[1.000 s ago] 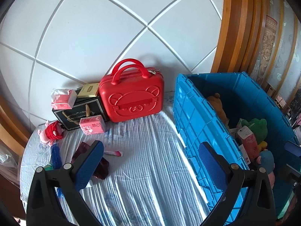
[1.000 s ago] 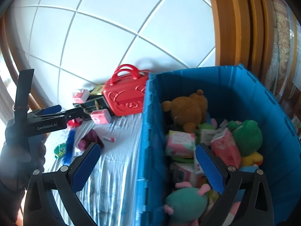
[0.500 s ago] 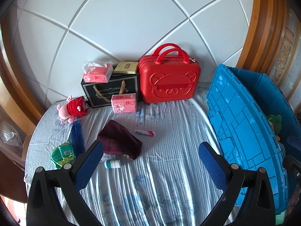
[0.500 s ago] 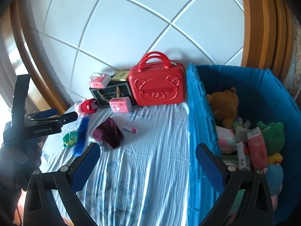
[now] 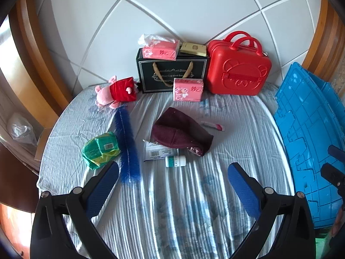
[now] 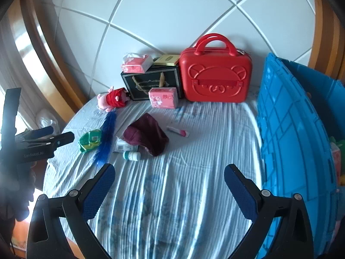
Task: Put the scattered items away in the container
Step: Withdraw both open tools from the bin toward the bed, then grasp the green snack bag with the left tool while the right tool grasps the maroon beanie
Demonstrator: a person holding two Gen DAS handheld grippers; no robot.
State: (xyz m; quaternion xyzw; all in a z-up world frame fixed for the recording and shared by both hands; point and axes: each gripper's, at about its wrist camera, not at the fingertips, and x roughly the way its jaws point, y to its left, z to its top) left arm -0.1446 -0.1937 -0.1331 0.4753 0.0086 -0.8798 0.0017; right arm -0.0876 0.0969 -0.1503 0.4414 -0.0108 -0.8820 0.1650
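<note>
My left gripper [image 5: 173, 173] is open above the striped bed cloth, nothing between its blue pads. Ahead of it lie a small white bottle [image 5: 175, 161], a maroon hat [image 5: 181, 135], a blue brush [image 5: 126, 144], a green packet [image 5: 101, 150] and a pink tube [image 5: 213, 125]. My right gripper [image 6: 169, 176] is open too, over bare cloth near the blue crate [image 6: 295, 151]. From the right wrist view the maroon hat [image 6: 147, 136], white bottle [image 6: 132, 156] and green packet [image 6: 90, 140] sit ahead left. The left gripper [image 6: 43, 139] shows at the far left.
A red bear case [image 5: 238, 68], a black gift bag [image 5: 170, 73] with a pink tissue pack [image 5: 160, 50] on top, another pink tissue pack [image 5: 188, 89] and a pink plush pig [image 5: 117, 91] stand along the white padded headboard. The blue crate [image 5: 308, 138] walls off the right side.
Both grippers have swung left, away from the crate and towards the scattered items. The crate's inside with its toys has almost gone from both views. Both stay open.
</note>
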